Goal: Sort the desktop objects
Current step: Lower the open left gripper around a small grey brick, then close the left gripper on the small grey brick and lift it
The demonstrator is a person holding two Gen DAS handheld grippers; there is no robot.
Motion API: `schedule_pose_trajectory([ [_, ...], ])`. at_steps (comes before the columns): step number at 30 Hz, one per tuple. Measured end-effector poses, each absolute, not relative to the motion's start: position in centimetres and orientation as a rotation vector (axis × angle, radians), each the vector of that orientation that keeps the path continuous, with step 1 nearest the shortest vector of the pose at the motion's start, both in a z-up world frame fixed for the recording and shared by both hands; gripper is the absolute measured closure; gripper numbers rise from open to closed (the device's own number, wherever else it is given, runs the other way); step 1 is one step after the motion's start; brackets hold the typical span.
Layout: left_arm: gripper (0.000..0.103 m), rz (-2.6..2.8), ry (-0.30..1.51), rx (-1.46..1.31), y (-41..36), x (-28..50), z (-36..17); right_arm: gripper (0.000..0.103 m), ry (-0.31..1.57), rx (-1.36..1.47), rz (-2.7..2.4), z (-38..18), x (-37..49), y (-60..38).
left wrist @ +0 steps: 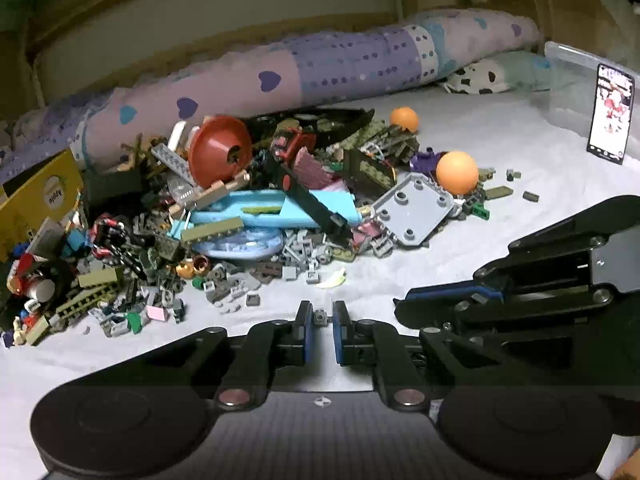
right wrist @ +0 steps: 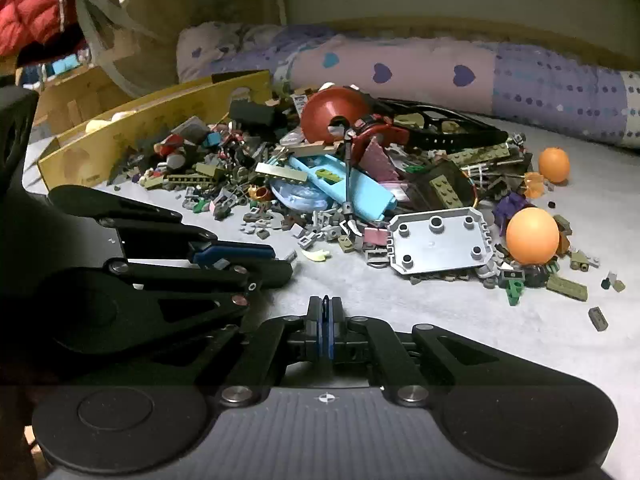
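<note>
**Left gripper clamped on small grey brick; pile ahead**

A small grey brick point(left wrist: 319, 317) is pinched between the blue pads of the left gripper point(left wrist: 320, 317), at the very tips, clear of the white sheet point(left wrist: 460, 248). It is too small for a long axis to be read (roughly cubic; a stud or hole faces the camera). The right gripper point(right wrist: 326, 308) is fully closed, pads touching, nothing between them, and is parked just beside the left one.

The toy pile point(left wrist: 224, 208) lies straight ahead of both sets of fingers. The yellow cardboard box point(right wrist: 156, 120) sits at the pile's left edge, so the left hand is judged nearer to it; a clear plastic bin point(left wrist: 576, 80) stands far right. Which container is meant for grey bricks cannot be told.

The grey studded plate point(right wrist: 440, 242) lies flat, long axis across the view, nearer the right gripper. Orange balls point(right wrist: 532, 236) are likely to roll if nudged.
</note>
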State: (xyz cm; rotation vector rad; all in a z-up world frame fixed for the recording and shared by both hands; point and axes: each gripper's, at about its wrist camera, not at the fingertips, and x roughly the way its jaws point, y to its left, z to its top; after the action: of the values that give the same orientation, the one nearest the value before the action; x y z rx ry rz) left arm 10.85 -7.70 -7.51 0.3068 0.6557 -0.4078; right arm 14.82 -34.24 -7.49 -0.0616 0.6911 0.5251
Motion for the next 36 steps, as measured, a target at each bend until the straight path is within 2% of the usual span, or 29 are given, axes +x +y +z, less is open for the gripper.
schedule_pose_trajectory([
  [29,0.088,-0.471,0.672,0.317,-6.4,10.4,-7.4,0.098,0.692,-0.046,0.526,-7.5,14.9,-34.4],
  [33,0.095,-0.48,0.664,0.323,-6.4,10.4,-7.5,0.098,0.692,-0.046,0.526,-7.5,14.9,-34.4],
  [36,0.096,-0.484,0.65,0.322,-6.3,10.1,-7.5,0.098,0.692,-0.042,0.527,-7.6,14.9,-34.4],
])
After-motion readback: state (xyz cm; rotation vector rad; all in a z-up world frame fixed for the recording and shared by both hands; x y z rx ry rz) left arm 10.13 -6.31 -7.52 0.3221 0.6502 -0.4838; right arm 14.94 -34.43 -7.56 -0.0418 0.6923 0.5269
